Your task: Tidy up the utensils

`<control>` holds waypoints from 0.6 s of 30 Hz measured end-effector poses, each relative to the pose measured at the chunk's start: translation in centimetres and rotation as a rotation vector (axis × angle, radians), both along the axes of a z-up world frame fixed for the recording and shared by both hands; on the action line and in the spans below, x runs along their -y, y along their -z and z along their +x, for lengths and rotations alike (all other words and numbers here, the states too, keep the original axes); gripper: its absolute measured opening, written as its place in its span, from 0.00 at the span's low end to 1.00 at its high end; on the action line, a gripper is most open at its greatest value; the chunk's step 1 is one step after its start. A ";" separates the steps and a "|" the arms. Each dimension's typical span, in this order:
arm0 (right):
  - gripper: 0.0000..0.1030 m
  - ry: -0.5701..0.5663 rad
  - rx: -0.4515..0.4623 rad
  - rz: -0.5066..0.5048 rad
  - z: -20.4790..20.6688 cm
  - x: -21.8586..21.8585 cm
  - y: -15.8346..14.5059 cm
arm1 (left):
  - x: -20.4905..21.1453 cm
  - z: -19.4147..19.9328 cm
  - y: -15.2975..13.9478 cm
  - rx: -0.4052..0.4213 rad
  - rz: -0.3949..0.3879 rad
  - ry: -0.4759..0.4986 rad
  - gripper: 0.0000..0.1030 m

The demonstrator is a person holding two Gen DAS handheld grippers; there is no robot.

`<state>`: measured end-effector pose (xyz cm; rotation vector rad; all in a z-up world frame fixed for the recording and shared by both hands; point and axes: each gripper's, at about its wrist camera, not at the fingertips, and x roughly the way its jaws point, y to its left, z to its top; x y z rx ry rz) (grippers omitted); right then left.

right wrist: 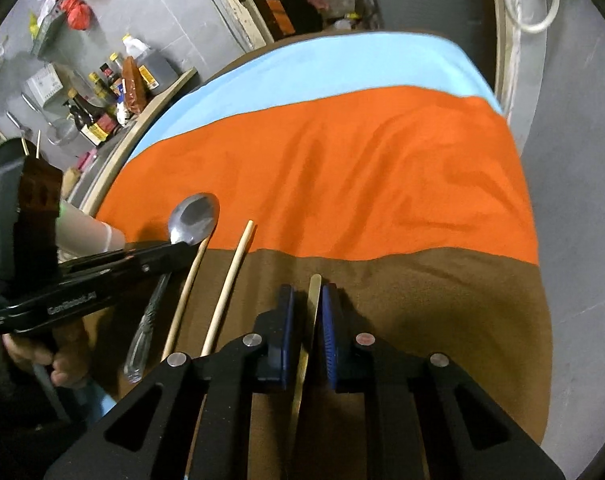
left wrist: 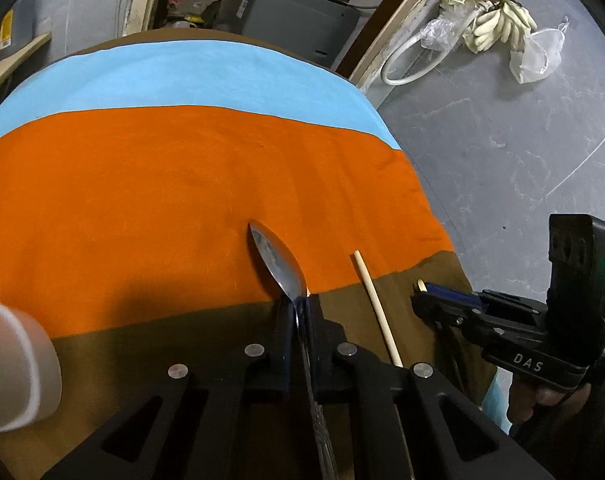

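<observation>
Black left gripper (left wrist: pixel 298 308) fills the bottom of its own view, its jaws clamped together on the neck of a metal spoon (left wrist: pixel 280 264) whose bowl points forward over the orange band of the striped cloth (left wrist: pixel 162 184). Seen from the right wrist, its side bears faint lettering, too blurred to read with certainty. White letters "DAS" mark the right gripper (right wrist: pixel 307 312), and its blue pads (right wrist: pixel 328 320) sit narrowly apart on either side of a flat pale stick (right wrist: pixel 312 300); contact is hard to judge. Two wooden chopsticks (right wrist: pixel 226 284) lie side by side on the brown band between the grippers. Just left of the spoon stands a white cup (left wrist: pixel 10 364). Labelled sauce bottles (right wrist: pixel 98 108) crowd a shelf beyond the table's left edge, their print unreadable
</observation>
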<state>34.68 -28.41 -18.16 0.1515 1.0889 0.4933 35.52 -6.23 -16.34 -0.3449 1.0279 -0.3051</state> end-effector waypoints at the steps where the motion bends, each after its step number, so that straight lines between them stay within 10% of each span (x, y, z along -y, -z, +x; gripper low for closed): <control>1: 0.12 -0.002 -0.020 0.008 0.3 0.1 0.1 | -0.1 0.3 0.1 -0.008 -0.011 -0.004 0.07; 18: 0.04 0.098 0.035 0.051 -2.9 0.5 -1.9 | -0.4 -3.0 -2.2 0.030 -0.009 -0.025 0.03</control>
